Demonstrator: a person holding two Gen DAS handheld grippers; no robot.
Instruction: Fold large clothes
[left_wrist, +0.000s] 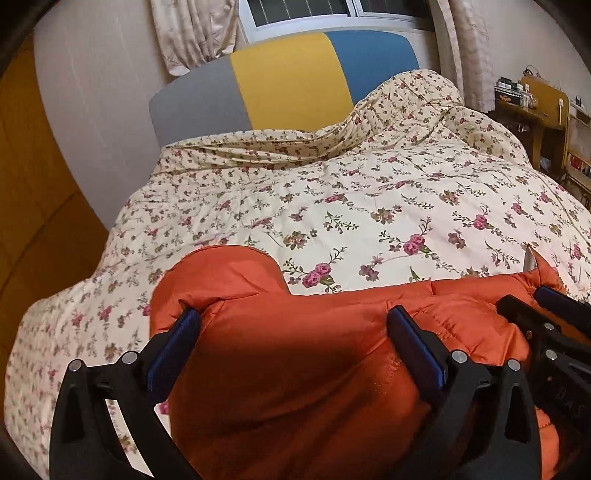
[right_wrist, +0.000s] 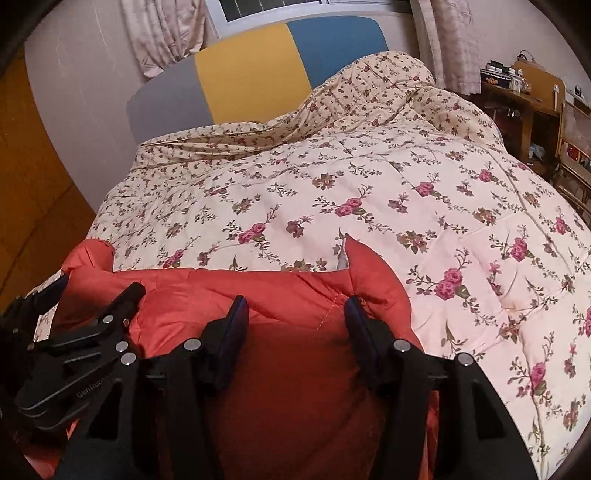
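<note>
An orange puffy jacket (left_wrist: 295, 369) lies bunched on the near edge of a bed with a floral quilt (left_wrist: 369, 192). My left gripper (left_wrist: 295, 317) stands wide, its blue pads dug into a thick bulge of the jacket that fills the gap between them. In the right wrist view, my right gripper (right_wrist: 297, 306) is closed narrower on another thick fold of the jacket (right_wrist: 295, 369), near a pointed corner (right_wrist: 364, 258). The two grippers sit close side by side: the right gripper (left_wrist: 532, 299) shows at the left view's right edge, the left gripper (right_wrist: 98, 288) at the right view's left edge.
The quilt is heaped higher at the far right (right_wrist: 388, 81). A grey, yellow and blue headboard (left_wrist: 291, 81) stands behind the bed under a curtained window. A wooden desk with clutter (right_wrist: 524, 103) stands at the right, and a wooden door or wardrobe (left_wrist: 33, 206) at the left.
</note>
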